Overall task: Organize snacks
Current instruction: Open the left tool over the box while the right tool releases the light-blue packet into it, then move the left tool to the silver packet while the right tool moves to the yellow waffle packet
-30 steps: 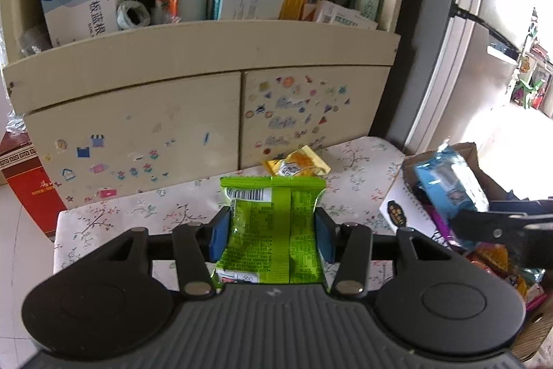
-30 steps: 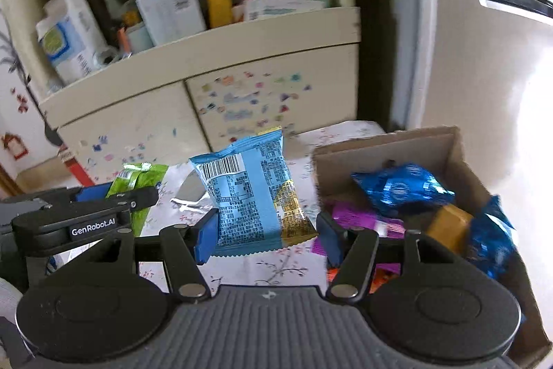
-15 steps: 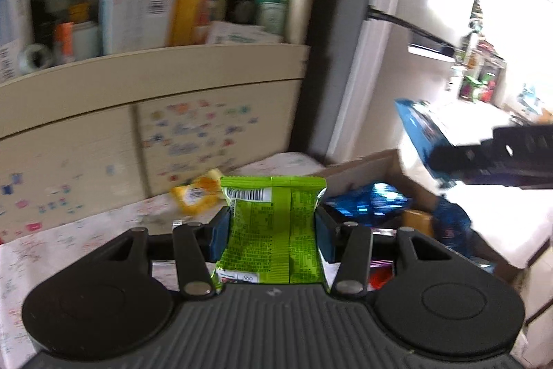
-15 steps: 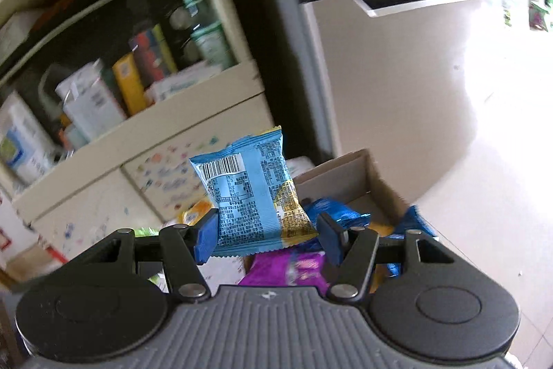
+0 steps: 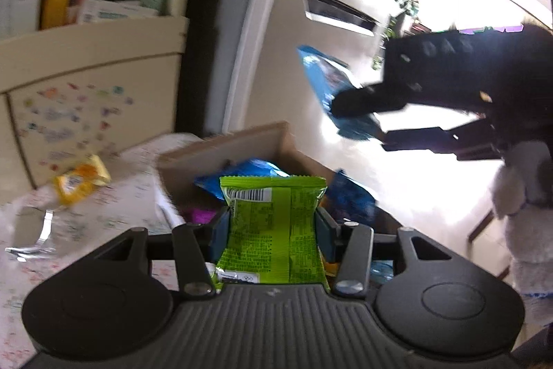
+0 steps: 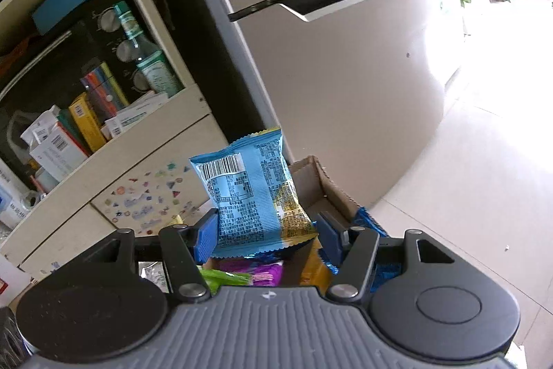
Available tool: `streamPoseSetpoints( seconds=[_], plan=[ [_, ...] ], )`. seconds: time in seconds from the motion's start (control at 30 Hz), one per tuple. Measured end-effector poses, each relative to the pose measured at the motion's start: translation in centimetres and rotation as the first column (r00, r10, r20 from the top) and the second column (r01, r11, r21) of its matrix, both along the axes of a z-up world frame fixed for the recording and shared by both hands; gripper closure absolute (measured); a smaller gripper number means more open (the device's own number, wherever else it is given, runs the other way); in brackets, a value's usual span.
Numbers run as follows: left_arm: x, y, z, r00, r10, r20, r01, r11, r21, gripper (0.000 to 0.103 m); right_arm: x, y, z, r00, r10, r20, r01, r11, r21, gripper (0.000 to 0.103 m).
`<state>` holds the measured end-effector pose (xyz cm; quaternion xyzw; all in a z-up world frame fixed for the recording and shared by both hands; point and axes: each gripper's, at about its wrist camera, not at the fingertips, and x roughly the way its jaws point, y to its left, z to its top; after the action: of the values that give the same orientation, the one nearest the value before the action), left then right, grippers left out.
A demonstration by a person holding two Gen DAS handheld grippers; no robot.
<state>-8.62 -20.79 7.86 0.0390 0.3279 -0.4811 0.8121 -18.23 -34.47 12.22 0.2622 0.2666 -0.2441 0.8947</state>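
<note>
Floral table (image 5: 86, 206) lower left, stickered cabinet (image 5: 76, 113) behind, fridge (image 6: 345, 75) upper right. Left gripper (image 5: 273, 227) clenched on green packet (image 5: 273, 230), right gripper (image 6: 266, 230) on blue packet (image 6: 252, 192). Both now above box (image 5: 242, 140); earlier over table.

Blown-out right-side glare, motion blur, fisheye warping
</note>
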Motion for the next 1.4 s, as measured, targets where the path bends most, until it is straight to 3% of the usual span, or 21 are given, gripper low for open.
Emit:
streamPoseSetpoints(
  seconds=[0.07,0.13,0.23,0.4,0.67,1.03,1.2,1.4],
  plan=[
    [-0.6,-0.7,-0.3,1.0,-0.018,-0.005,0.018,1.0,-0.002,0.051,-0.1,-0.2,-0.2,1.0,-0.012,-0.007,0.012,1.0,0.008,0.035],
    [-1.0,-1.1,-0.4,1.0,-0.022,-0.007,0.022,1.0,-0.013,0.031,0.1,-0.3,-0.4,1.0,-0.023,-0.012,0.023,1.0,0.017,0.033],
    [-1.4,-0.9,0.0,1.0,-0.018,-0.006,0.018,0.998,-0.053,0.016,0.1,-0.4,-0.4,0.999,-0.041,-0.015,0.042,0.999,0.027,0.02],
    [-1.0,-0.2,0.4,1.0,0.022,0.011,-0.022,0.999,-0.047,0.014,0.2,0.0,-0.4,1.0,-0.031,-0.005,0.031,0.999,0.022,0.017],
    [1.4,2.4,-0.7,0.99,0.134,-0.047,-0.134,0.991,0.006,0.013,1.2,1.0,-0.8,0.999,0.032,-0.013,-0.031,0.999,0.031,0.017],
    [3.5,6.0,-2.1,0.962,0.264,-0.077,-0.257,0.962,0.087,0.011,2.7,2.9,-1.4,0.991,0.128,-0.033,-0.127,0.991,0.041,0.012],
    [5.1,7.8,-3.1,0.93,0.36,-0.078,-0.349,0.929,0.125,0.011,3.3,3.6,-1.6,0.986,0.164,-0.039,-0.162,0.985,0.052,0.011],
    [7.8,10.1,-4.3,0.867,0.487,-0.105,-0.469,0.869,0.158,0.011,4.0,4.5,-2.0,0.975,0.217,-0.043,-0.212,0.972,0.097,0.01]
  ],
)
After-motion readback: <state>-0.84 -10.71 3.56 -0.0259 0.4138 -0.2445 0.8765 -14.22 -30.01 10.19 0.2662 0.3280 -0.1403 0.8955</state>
